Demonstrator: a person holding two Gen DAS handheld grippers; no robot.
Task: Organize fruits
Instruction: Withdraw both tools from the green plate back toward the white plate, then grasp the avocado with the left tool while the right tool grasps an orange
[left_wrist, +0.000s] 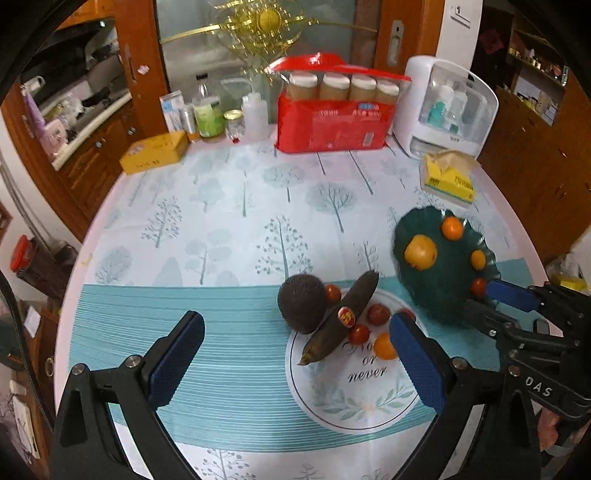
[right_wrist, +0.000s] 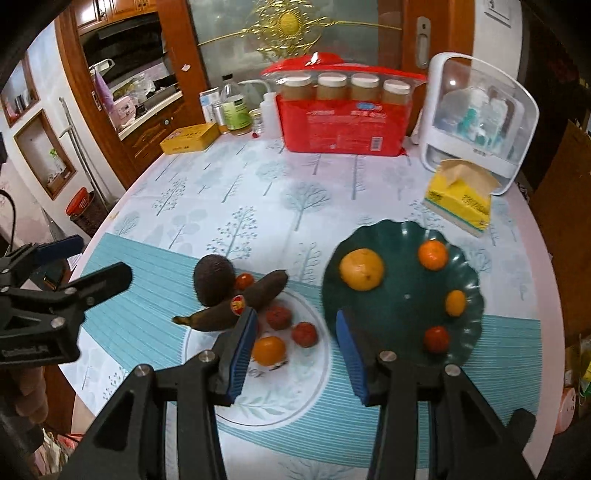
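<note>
tablecloth medallion (left_wrist: 364, 373): "or never" | right gripper (left_wrist: 491, 299) body: "DAS" | other labels unreadable

The left hand-held gripper's blue padded finger (left_wrist: 417, 363) is covering part of the small orange citrus fruit (left_wrist: 384, 346) and the printed lettering on the white round placemat (left_wrist: 354, 406). The dark green scalloped plastic plate (left_wrist: 439, 291) is looking blurred.
</note>
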